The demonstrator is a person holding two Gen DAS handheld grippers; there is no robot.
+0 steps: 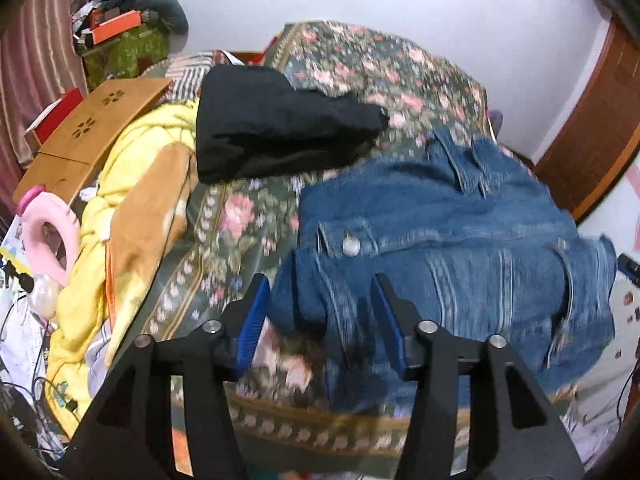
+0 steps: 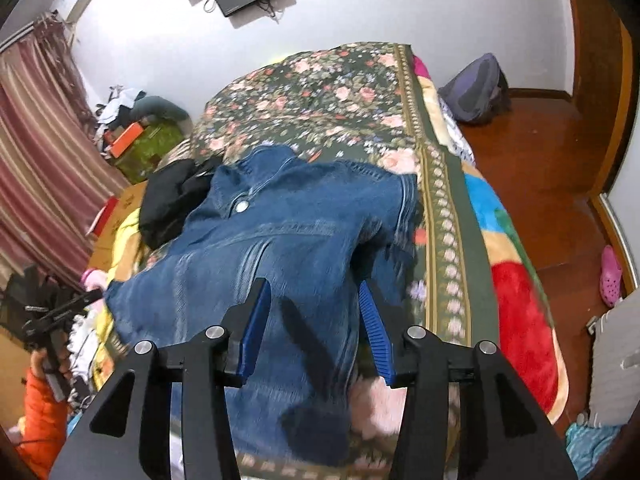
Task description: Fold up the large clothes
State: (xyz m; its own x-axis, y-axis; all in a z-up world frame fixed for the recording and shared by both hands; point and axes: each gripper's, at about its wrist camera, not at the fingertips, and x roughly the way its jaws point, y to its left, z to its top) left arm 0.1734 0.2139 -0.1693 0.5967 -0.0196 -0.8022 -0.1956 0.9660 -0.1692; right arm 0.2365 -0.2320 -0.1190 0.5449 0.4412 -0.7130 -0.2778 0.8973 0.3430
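Observation:
A blue denim jacket point(image 1: 440, 240) lies on the floral bedspread point(image 1: 360, 64), collar toward the far side. It also shows in the right wrist view point(image 2: 280, 232). My left gripper point(image 1: 320, 312) is open above the jacket's near left hem, jaws wide apart, empty. My right gripper point(image 2: 312, 312) is open above the jacket's near edge, with denim showing between its blue pads point(image 2: 256, 320), gripping nothing. The left gripper point(image 2: 60, 312) also shows at the left edge of the right wrist view, in a hand with an orange sleeve.
A black garment point(image 1: 276, 128) lies folded on the bed beyond the jacket. A yellow and brown blanket point(image 1: 132, 208), a wooden lap table point(image 1: 92, 128) and a pink ring point(image 1: 52, 228) crowd the left side. Wooden floor point(image 2: 540, 168), a grey backpack point(image 2: 472, 88) and a pink shoe point(image 2: 610, 276) lie right.

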